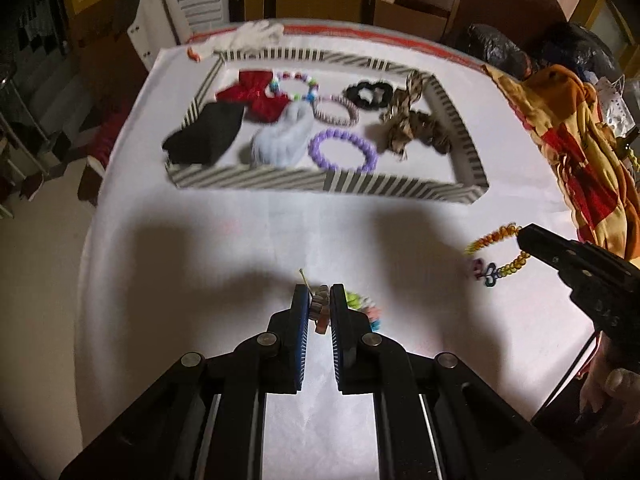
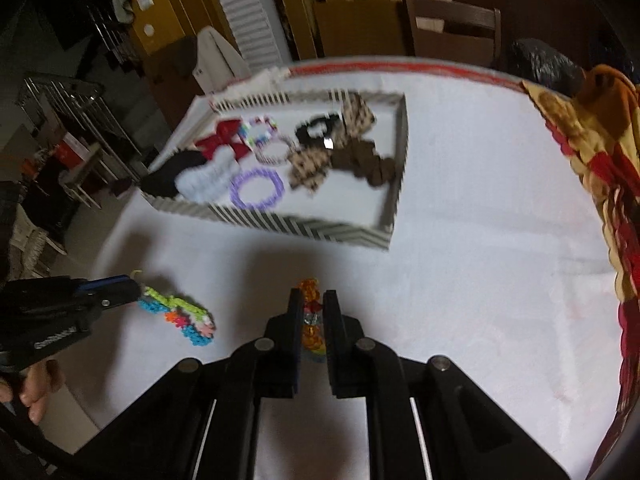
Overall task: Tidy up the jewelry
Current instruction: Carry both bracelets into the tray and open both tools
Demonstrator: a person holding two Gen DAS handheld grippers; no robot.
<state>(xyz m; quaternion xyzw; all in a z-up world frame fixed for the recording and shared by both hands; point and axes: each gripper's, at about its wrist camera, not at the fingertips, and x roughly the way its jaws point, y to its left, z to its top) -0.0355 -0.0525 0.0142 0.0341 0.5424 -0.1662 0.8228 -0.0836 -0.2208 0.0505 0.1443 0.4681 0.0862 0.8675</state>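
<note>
Each tool, left and right, is built of black linkage arms joined by round silver pivot pins; blue ribbed pads are fitted inside the fingers.

Motion blur smeared the striped tray and its contents in the right wrist view. The brown scrunchies there merged into one mass. The left gripper's fingers hid most of the multicoloured bead bracelet. The frame edge cropped the orange patterned cloth.
</note>
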